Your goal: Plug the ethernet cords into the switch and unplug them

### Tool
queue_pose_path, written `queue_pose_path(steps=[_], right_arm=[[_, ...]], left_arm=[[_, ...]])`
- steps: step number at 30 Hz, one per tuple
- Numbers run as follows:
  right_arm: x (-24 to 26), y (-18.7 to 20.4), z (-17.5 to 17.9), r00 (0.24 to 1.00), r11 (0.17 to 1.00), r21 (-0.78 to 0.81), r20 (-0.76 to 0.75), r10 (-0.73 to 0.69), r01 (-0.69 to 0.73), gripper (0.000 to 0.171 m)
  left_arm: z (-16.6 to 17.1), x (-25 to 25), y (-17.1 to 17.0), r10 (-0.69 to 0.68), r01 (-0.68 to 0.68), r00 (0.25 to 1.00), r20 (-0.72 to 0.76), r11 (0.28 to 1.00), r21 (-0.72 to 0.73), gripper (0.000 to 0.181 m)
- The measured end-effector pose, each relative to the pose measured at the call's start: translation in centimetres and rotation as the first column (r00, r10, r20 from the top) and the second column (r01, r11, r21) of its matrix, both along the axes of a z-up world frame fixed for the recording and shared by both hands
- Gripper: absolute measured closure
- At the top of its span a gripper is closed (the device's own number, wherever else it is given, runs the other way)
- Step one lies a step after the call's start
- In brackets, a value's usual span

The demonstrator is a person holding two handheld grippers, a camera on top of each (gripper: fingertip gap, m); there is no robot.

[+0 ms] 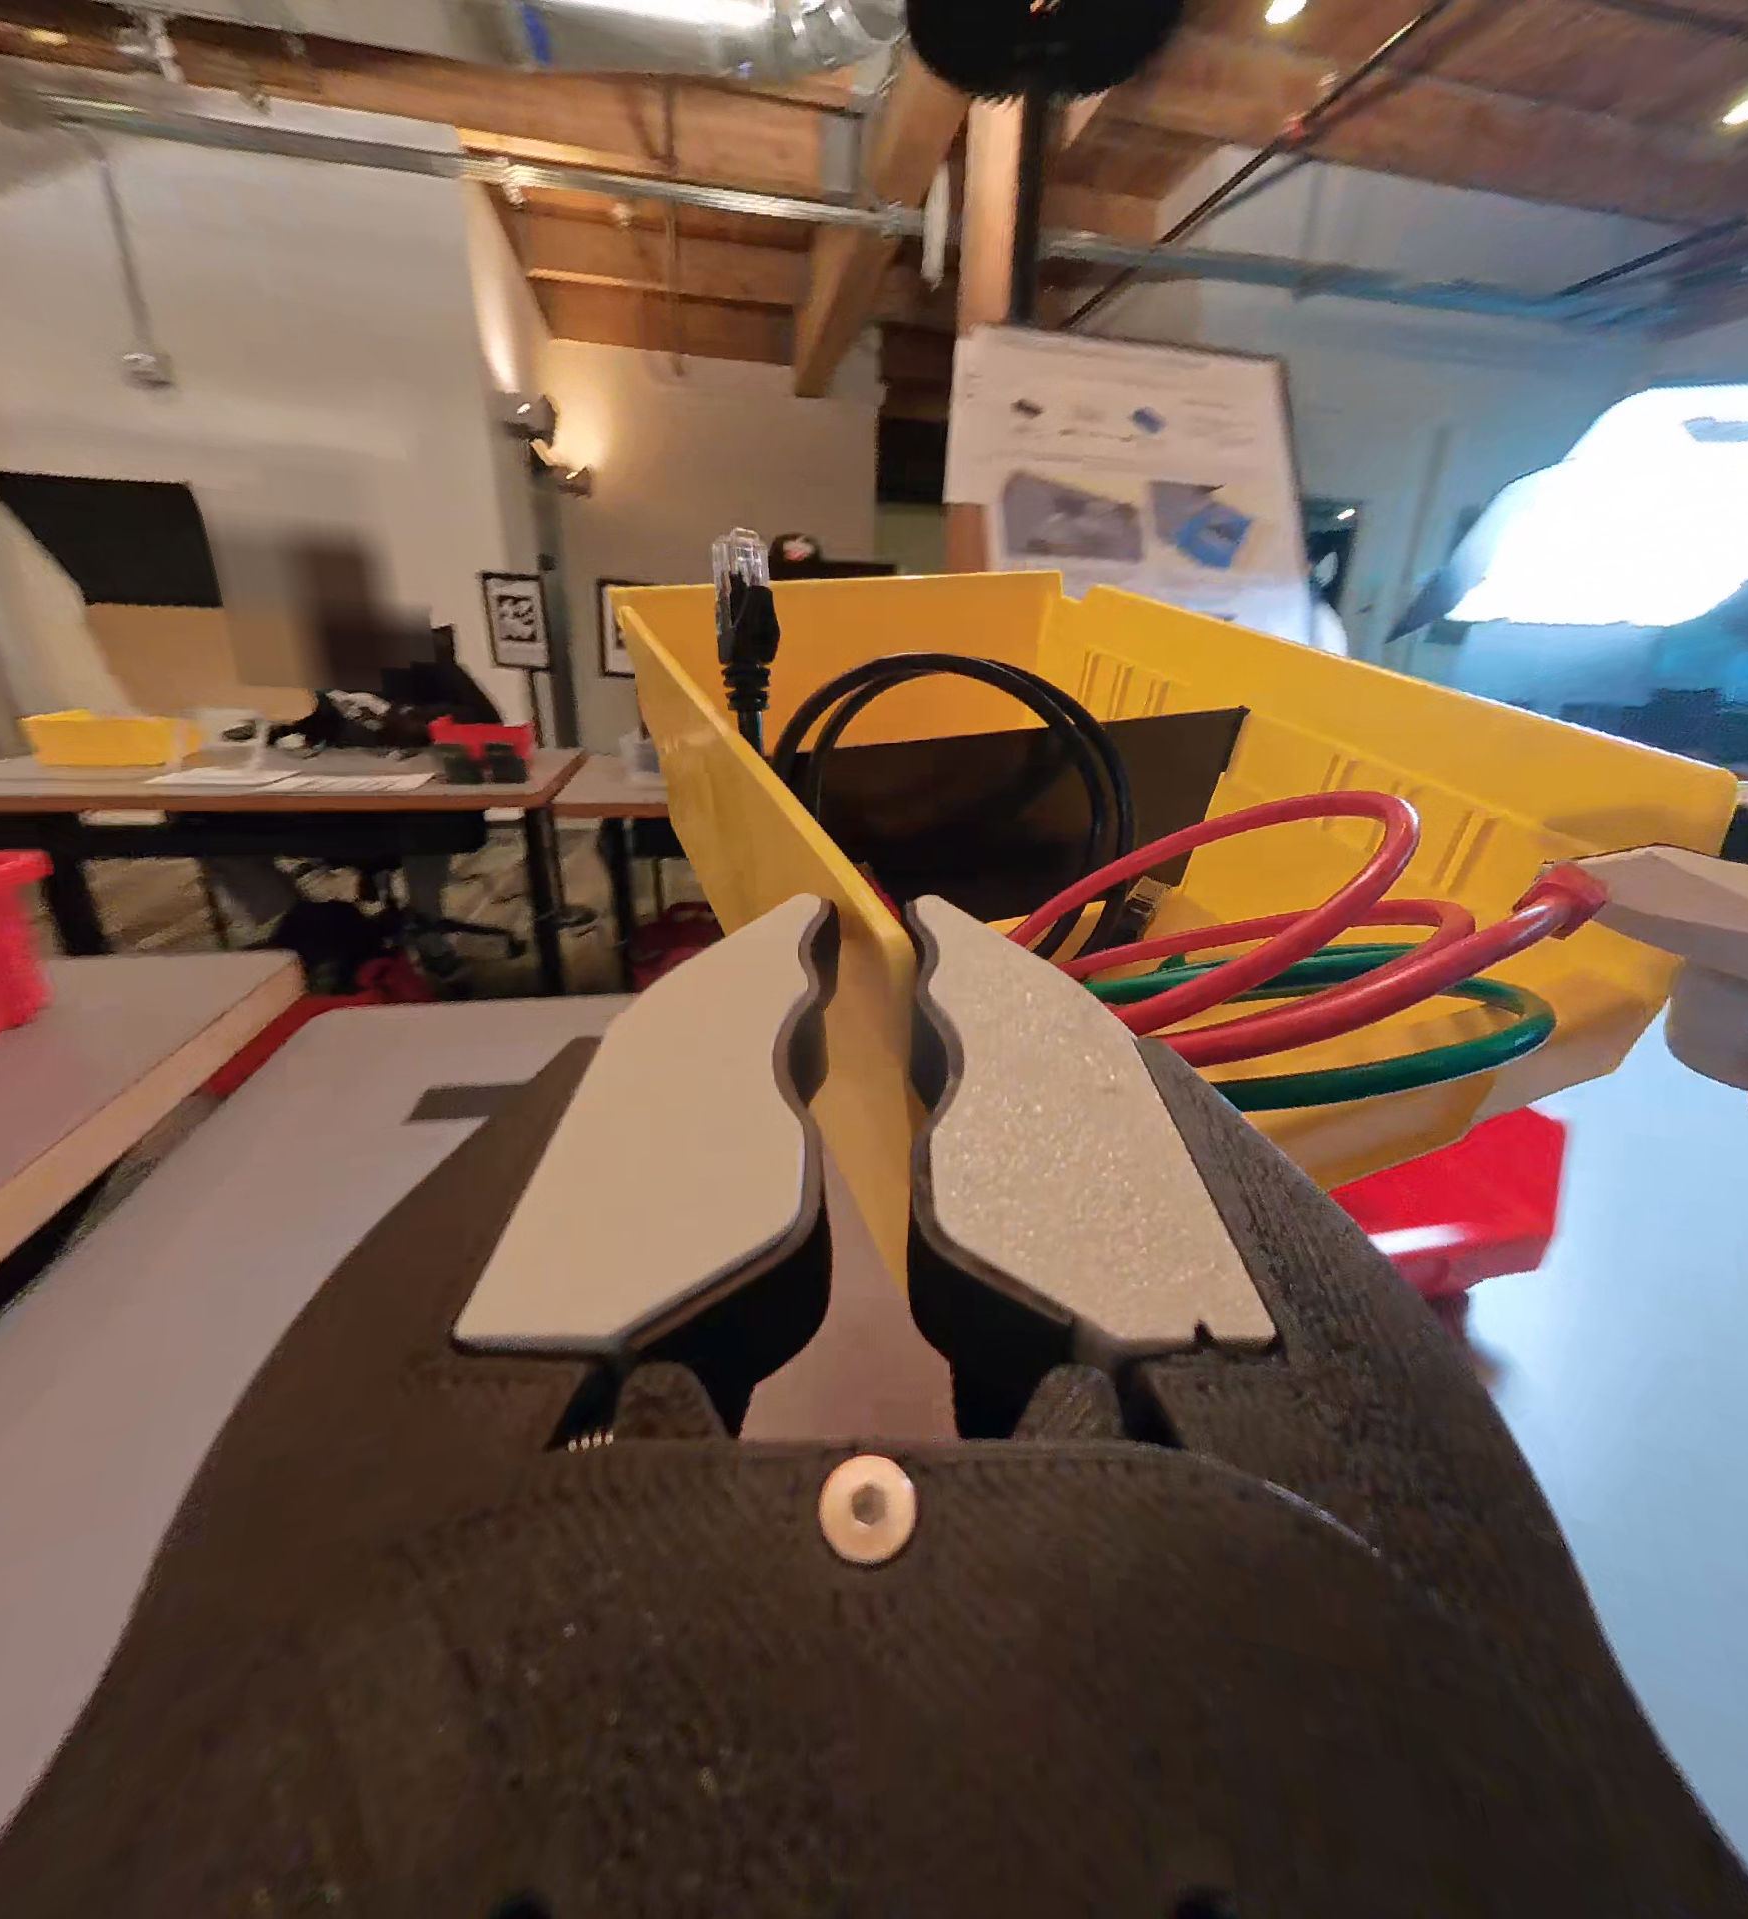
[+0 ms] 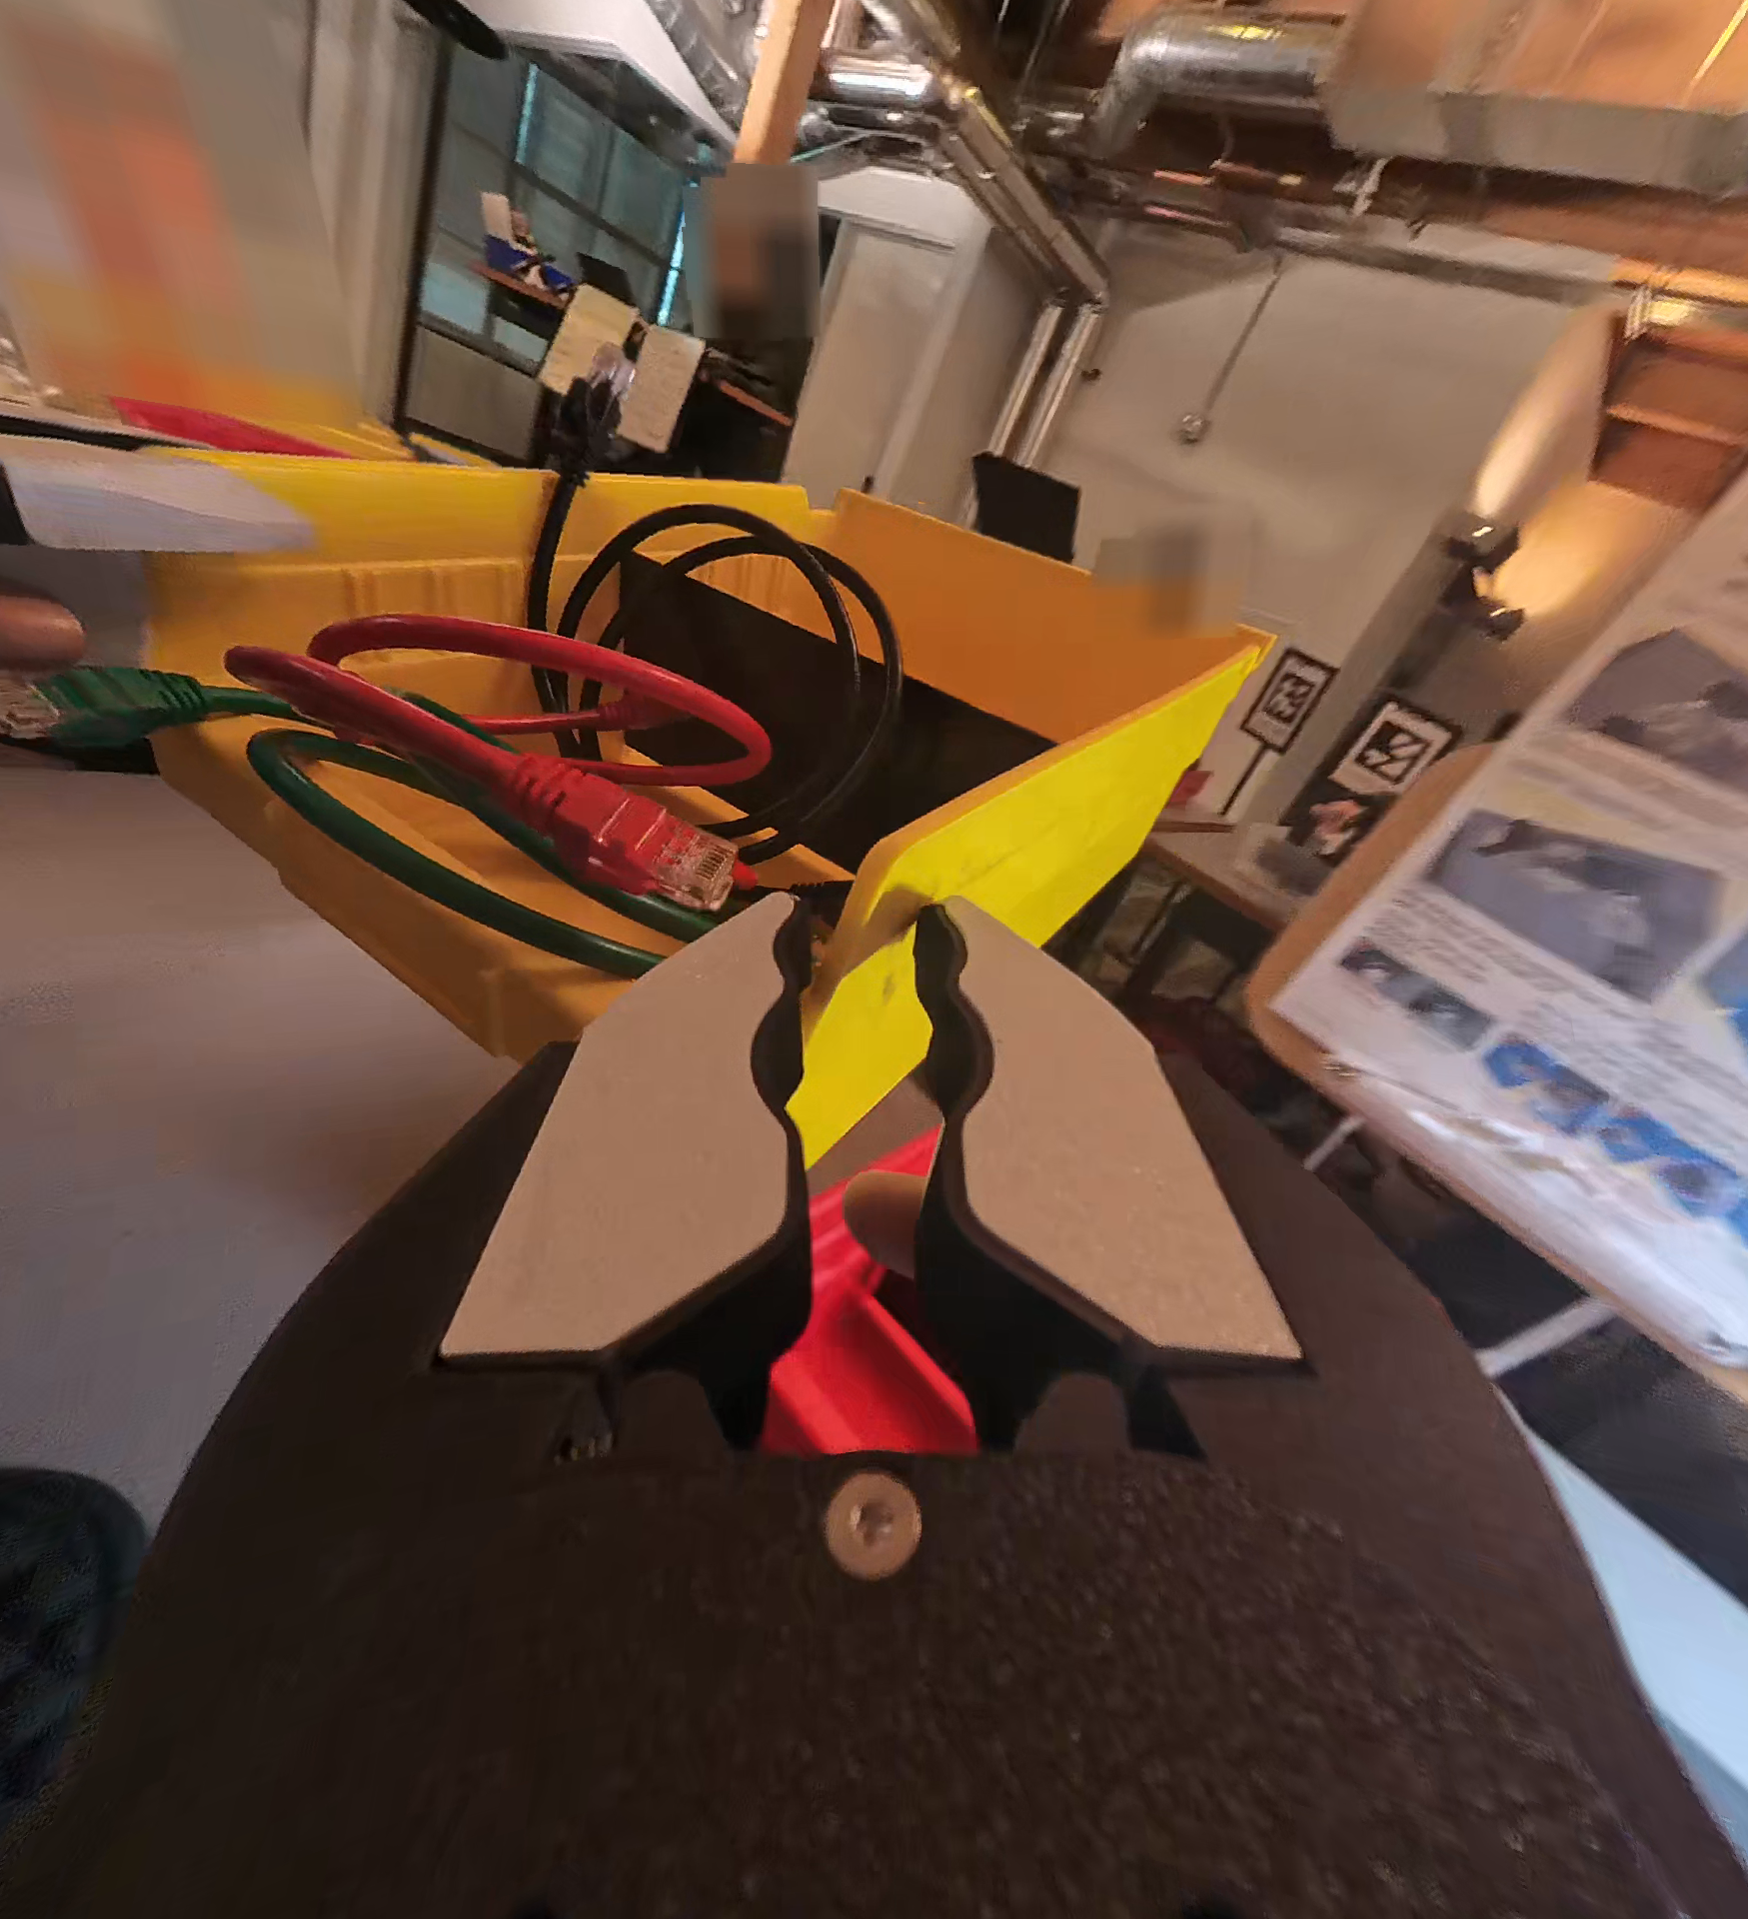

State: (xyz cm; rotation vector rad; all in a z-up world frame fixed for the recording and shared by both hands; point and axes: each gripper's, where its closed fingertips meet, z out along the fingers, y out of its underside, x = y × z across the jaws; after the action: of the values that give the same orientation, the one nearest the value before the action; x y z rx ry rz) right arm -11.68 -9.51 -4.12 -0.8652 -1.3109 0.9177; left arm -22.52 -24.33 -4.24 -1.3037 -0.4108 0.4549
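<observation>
Your left gripper [image 1: 871, 924] is clenched on the rim of the yellow bin [image 1: 1368, 717], its fingers [image 1: 682, 1122] pinching the side wall; your right gripper [image 2: 864, 919] straddles a corner of the same bin [image 2: 1036, 831], its fingers on either side of the wall, though you cannot tell whether they press it; the bin is tilted above the pale table [image 2: 122, 1090]; inside it lie the cords; a black cord [image 1: 952, 675] is coiled with its plug [image 1: 743, 582] poking up over the rim; a red cord [image 2: 537, 717] loops over a green cord [image 2: 412, 852]; the red plug [image 2: 651, 831] lies just beside your right fingertips; a black box [image 1: 1004, 810] rests at the back of the bin.
</observation>
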Motion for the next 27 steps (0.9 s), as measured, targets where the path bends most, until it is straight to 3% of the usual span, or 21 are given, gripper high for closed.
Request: queue_pose_path(steps=[5, 11, 16, 19, 22, 27], right_arm=[[-5.5, -3.3, -7.0, 0.993, 0.994, -0.100, 0.101, 0.061, -0.051, 0.153], [-8.3, -2.6, -14.4, 0.968, 0.983, -0.183, 0.241, 0.072, -0.027, 0.153], [-9.0, -1.3, -17.3, 0.935, 0.988, -0.151, 0.345, 0.077, -0.026, 0.149], [-7.8, -0.6, -17.0, 0.908, 0.984, -0.156, 0.393, 0.146, -0.090, 0.139], [-5.3, 1.8, -16.4, 0.872, 0.989, -0.069, 0.467, 0.145, -0.128, 0.124], [-2.2, 8.5, -21.2, 0.611, 0.957, 0.201, 0.791, -0.032, -0.210, 0.104]], left_arm=[[-6.4, -4.5, -3.9, 0.072, -0.066, 0.994, 0.078, 0.994, -0.082, 0.171], [-13.1, -6.8, -3.4, 0.102, -0.073, 0.978, 0.182, 0.985, -0.157, 0.171], [-15.0, -8.3, -1.9, 0.209, -0.163, 0.966, 0.150, 0.949, -0.271, 0.173], [-16.7, -8.7, -0.7, 0.173, -0.089, 0.960, 0.221, 0.933, -0.348, 0.172], [-15.0, -8.7, -0.8, 0.160, -0.099, 0.973, 0.168, 0.941, -0.324, 0.165], [-10.5, -6.8, -1.0, 0.103, -0.073, 0.992, 0.077, 0.944, -0.322, 0.156]])
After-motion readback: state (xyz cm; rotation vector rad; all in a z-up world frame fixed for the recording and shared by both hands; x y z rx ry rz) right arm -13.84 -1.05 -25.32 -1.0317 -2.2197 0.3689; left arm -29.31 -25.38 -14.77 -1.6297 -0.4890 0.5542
